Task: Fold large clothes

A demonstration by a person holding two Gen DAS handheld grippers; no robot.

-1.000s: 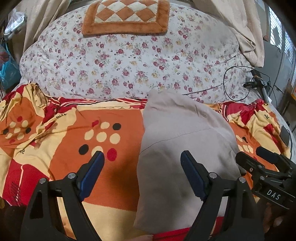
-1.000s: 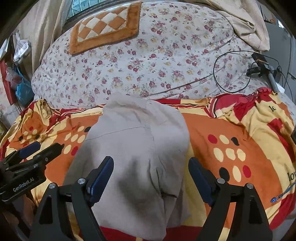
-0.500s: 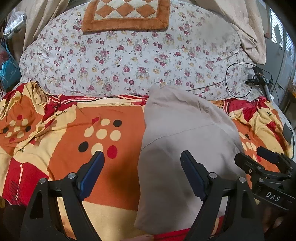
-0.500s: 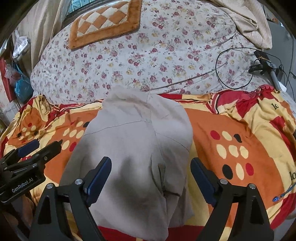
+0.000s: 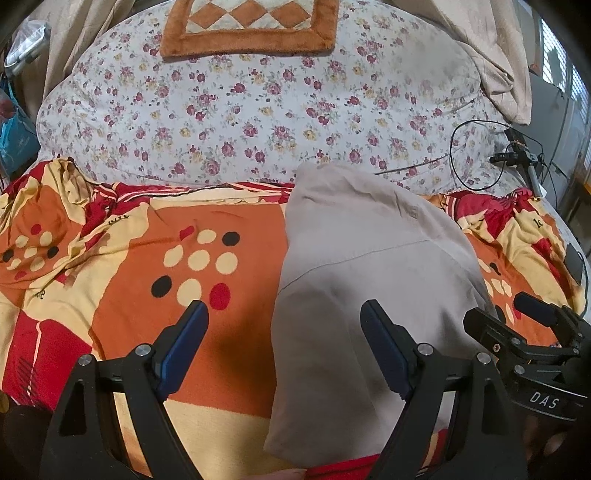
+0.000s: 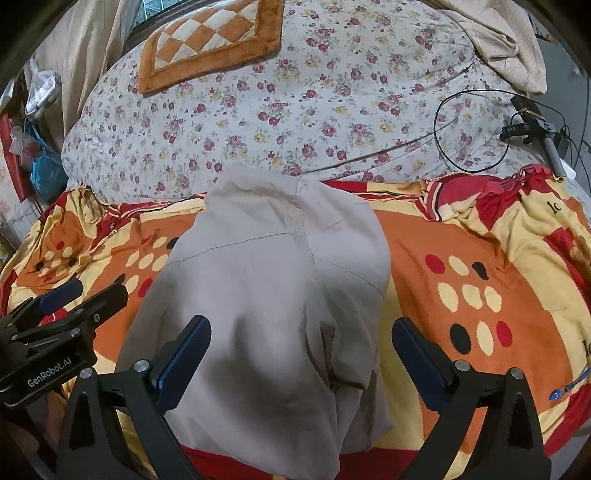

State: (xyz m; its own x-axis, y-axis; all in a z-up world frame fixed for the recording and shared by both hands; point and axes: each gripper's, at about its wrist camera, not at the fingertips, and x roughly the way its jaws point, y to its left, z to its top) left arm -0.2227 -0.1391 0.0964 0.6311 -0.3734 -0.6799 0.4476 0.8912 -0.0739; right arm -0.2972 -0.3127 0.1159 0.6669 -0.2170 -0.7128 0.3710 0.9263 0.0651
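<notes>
A beige-grey garment [image 5: 369, 266] lies folded into a long narrow shape on the orange, red and yellow bedspread [image 5: 147, 258]; it also shows in the right wrist view [image 6: 273, 288]. My left gripper [image 5: 284, 332] is open and empty, hovering over the garment's left edge near its front end. My right gripper [image 6: 301, 347] is open and empty above the garment's near right part. Each gripper shows at the edge of the other's view: the right one [image 5: 532, 325], the left one [image 6: 70, 299].
A floral quilt [image 5: 258, 103] lies heaped behind the garment, with an orange checkered cushion [image 5: 251, 26] on top. A black cable and a small device [image 5: 513, 157] lie at the right. A beige cloth [image 6: 498, 40] hangs at the far right.
Both grippers have drawn back slightly toward me and tilted, so the garment sits a little higher in the views. The garment has not moved. Both stay open.
</notes>
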